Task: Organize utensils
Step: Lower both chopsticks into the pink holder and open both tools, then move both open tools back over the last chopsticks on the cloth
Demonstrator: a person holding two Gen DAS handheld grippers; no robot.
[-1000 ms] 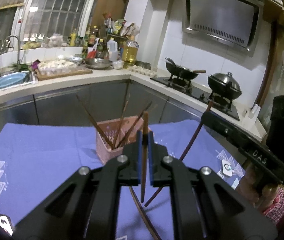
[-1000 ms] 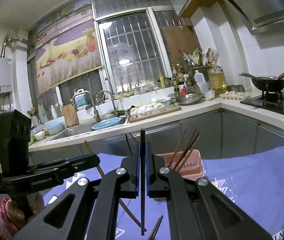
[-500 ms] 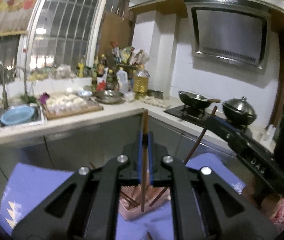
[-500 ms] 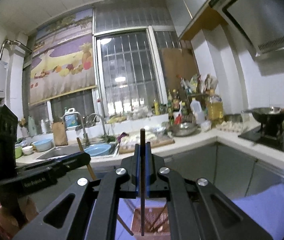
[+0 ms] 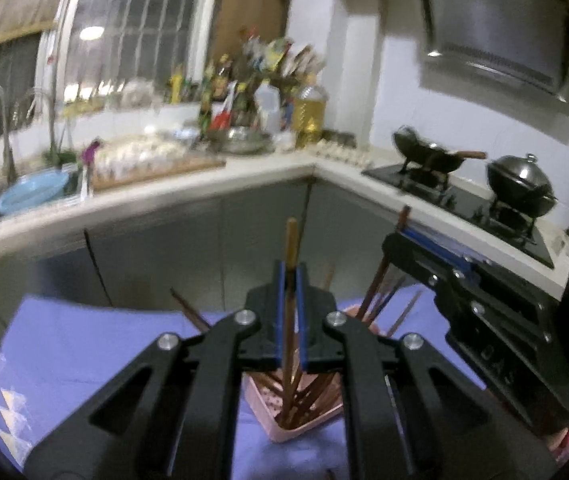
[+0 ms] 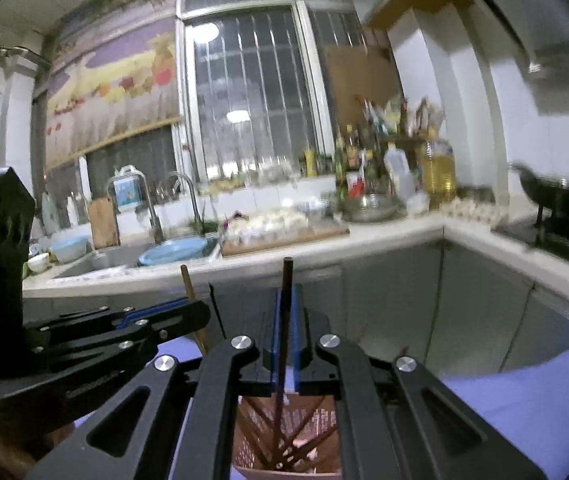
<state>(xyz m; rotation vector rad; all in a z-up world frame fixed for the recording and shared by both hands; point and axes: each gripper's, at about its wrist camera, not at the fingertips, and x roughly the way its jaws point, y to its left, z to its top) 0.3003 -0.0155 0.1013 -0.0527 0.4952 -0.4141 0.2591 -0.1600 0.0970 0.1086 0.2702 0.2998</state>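
My left gripper (image 5: 290, 280) is shut on a brown chopstick (image 5: 290, 252) held upright, its lower end down inside the pink utensil holder (image 5: 304, 420), which has several chopsticks leaning in it. My right gripper (image 6: 284, 304) is shut on a dark chopstick (image 6: 285, 280), also upright, its lower end over or inside the same pink holder (image 6: 284, 440) directly below. Each gripper shows in the other's view: the right one (image 5: 400, 240) at the right, the left one (image 6: 192, 312) at the left, each with its stick. The holder stands on a purple cloth (image 5: 84, 344).
A kitchen counter (image 5: 164, 192) wraps behind the table, with a sink, a blue basin (image 5: 32, 192) and a board of dumplings. A stove with a wok (image 5: 432, 156) and a lidded pot (image 5: 520, 180) lies to the right. Bottles crowd the corner.
Both grippers have moved forward over the pink holder, each carrying its chopstick. The holder has gone from ahead of the fingers to right under them, and the sticks' lower ends now reach into it.
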